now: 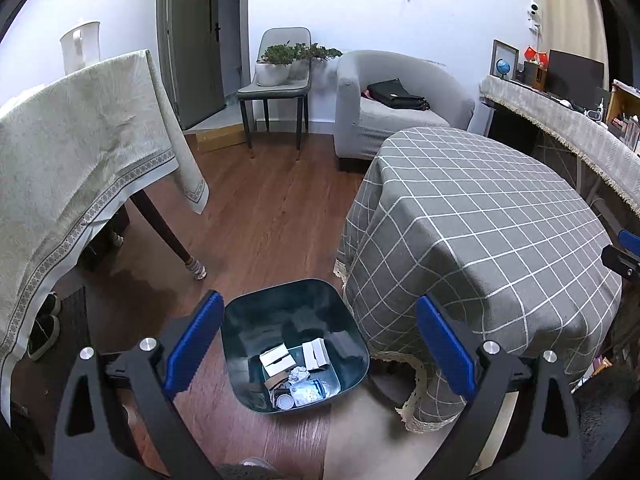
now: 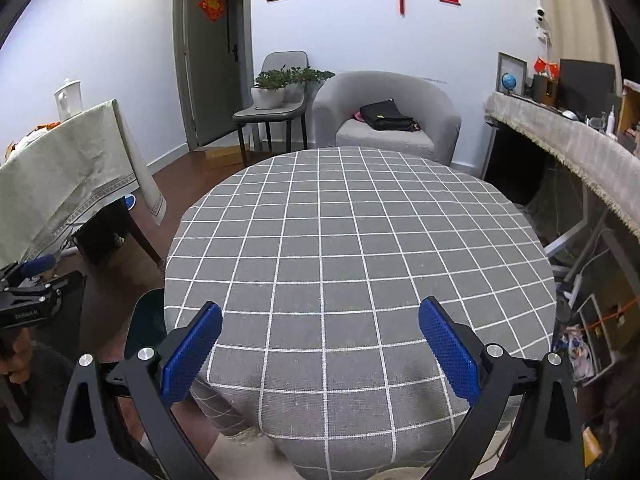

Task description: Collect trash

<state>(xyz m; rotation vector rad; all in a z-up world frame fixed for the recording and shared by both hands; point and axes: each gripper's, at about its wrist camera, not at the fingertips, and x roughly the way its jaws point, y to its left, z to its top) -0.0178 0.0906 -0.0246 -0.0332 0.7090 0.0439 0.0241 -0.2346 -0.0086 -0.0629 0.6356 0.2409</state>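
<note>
The bin (image 1: 295,344) is a dark teal, open-topped tub with rounded corners, standing upright on the wood floor just left of the checked-cloth table (image 1: 480,216), near its near-left corner. In its bottom lies the trash (image 1: 296,376): two white cartons (image 1: 276,358) side by side toward the far wall, a crumpled paper ball (image 1: 298,373), a clear plastic wrapper (image 1: 310,390) and a small round white lid (image 1: 285,402) nearest.
</note>
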